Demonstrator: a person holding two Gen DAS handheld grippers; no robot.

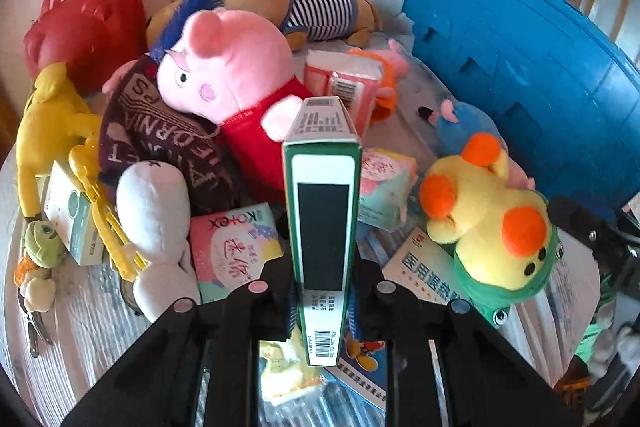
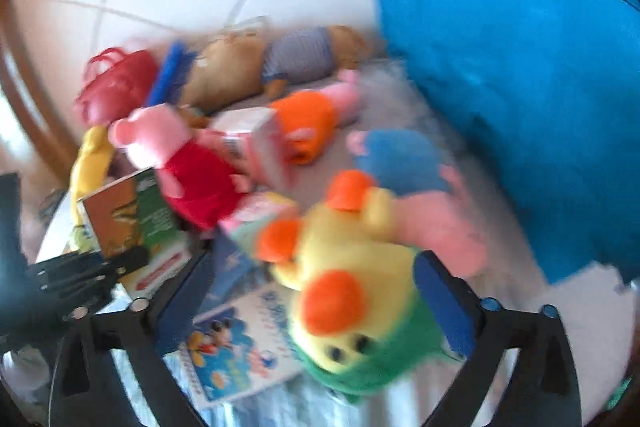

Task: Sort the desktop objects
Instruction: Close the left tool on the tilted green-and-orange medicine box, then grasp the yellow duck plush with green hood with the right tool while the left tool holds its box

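The left gripper (image 1: 323, 301) is clamped on a tall green-and-white box (image 1: 323, 227) pointing straight ahead along its fingers, while the right gripper (image 2: 316, 291) gapes wide around the yellow duck plush (image 2: 344, 267), not pinching it, beside the blue crate (image 2: 520, 87).

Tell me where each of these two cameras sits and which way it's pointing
Left wrist: sits on the left gripper, angled down over the cluttered table; its fingers, shut on a green box, fill the bottom; the right gripper's edge shows at right.
Right wrist: sits on the right gripper, angled down, blurred; its open fingers flank a yellow duck plush; the left gripper shows at left.
Shared: duck plush, pink pig plush, blue crate, green box.
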